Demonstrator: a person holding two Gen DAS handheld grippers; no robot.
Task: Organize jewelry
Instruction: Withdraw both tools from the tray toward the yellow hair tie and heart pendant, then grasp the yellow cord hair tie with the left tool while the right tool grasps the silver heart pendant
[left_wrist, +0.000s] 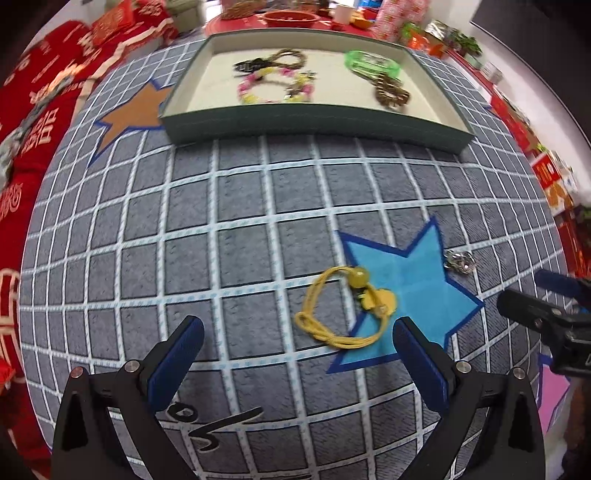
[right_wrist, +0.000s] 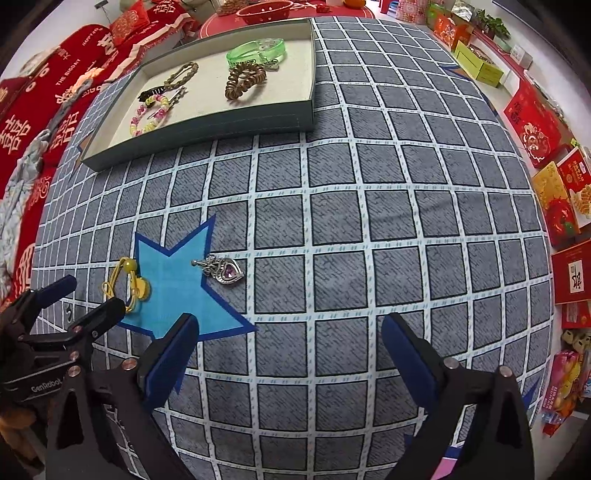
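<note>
Grey-green tray already holds approx. five pcs; yellow cord bracelet and heart pendant remain on mat, w/ left gripper and right gripper both wide open, empty.

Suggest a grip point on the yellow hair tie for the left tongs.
Probably the cord loop, from straight above. The yellow hair tie lies flat, half on the blue star; its bead and charm sit bunched on the star side, leaving the loop's other side bare on grey mat. The left tongs are open, nearly over it.
</note>
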